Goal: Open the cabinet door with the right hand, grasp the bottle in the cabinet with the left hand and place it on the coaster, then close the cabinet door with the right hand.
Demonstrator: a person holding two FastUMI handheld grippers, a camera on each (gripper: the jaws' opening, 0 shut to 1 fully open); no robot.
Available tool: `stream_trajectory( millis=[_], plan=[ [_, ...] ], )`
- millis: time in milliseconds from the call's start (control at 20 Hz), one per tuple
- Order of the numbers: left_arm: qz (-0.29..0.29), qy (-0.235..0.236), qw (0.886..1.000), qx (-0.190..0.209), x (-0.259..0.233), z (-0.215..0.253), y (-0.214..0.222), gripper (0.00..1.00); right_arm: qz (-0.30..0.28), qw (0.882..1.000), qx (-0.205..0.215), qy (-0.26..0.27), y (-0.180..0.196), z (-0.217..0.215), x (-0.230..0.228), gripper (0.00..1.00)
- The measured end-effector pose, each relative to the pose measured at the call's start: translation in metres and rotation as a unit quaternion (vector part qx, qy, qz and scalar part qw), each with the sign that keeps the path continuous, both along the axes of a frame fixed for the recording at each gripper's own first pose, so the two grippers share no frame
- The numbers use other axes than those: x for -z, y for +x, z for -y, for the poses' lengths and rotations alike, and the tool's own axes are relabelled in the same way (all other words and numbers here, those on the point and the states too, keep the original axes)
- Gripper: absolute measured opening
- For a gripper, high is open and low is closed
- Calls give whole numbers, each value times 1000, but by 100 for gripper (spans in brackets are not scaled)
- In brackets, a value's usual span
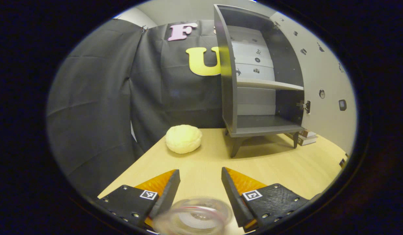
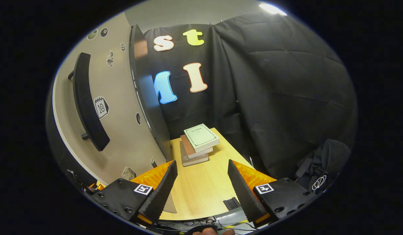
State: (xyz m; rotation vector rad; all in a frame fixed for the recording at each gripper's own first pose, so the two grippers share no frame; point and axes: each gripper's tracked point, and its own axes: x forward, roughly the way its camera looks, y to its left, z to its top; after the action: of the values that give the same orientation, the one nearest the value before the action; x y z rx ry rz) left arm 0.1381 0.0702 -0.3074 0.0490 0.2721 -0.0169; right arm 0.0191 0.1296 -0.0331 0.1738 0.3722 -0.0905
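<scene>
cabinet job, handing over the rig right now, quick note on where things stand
Left tool: open, with the clear bottle low between its fingers, blurred; no coaster visible under it, so placement can't be confirmed.
Right tool: open, holding nothing, beside the cabinet door and its dark handle.
Cabinet: door open, shelves empty.
Done: door opened, bottle taken out.
Left: confirm the bottle is on the coaster, then close the door with the right tool.

Black creased cloth (image 1: 100, 98) is hanging as the booth's wall on both sides, with a plain pale ceiling strip showing above it. A light wood-grain tabletop (image 1: 279, 163) is filling the lower part, and a stack of three books (image 2: 197, 143) is sitting at its far edge. A bright ceiling light (image 2: 272, 8) is glowing up top. Some dark bag (image 2: 325, 163) is slumping against the cloth.
</scene>
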Motion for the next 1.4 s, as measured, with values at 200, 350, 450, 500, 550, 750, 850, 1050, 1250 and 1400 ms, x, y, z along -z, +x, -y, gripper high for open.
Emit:
stream_trajectory(
  millis=[200, 350, 450, 500, 550, 750, 850, 1050, 1250, 1400],
  plan=[
    [-38, 29, 998, 36, -4, 17, 38, 76, -4, 1000, -3, -1, 3, -3, 9, 99],
    [-42, 29, 998, 47, -10, 20, 50, 78, -7, 1000, -7, -3, 4, -6, 17, 99],
    [-46, 35, 997, 50, -12, 22, 54, 78, -11, 1000, -6, -3, 3, -6, 21, 99],
    [-48, 37, 997, 49, -13, 23, 57, 79, -13, 1000, -5, 0, 2, -6, 24, 99],
    [-51, 38, 997, 48, -15, 24, 60, 79, -14, 1000, -4, 4, 2, -5, 26, 99],
    [-44, 45, 997, 45, -27, 24, 56, 81, -18, 1000, 6, 18, 2, 2, 33, 99],
    [-40, 45, 997, 46, -34, 25, 56, 81, -17, 999, 8, 25, 4, 3, 34, 99],
    [-25, 42, 998, 36, -54, 17, 59, 90, -17, 1000, 4, 24, 6, 1, 36, 99],
    [-3, 24, 999, 30, -90, 15, 56, 90, -17, 1000, -3, 22, 9, -2, 37, 99],
    [23, 10, 999, 33, -134, 18, 48, 88, -12, 1000, -3, 22, 12, -1, 34, 99]
  ],
)
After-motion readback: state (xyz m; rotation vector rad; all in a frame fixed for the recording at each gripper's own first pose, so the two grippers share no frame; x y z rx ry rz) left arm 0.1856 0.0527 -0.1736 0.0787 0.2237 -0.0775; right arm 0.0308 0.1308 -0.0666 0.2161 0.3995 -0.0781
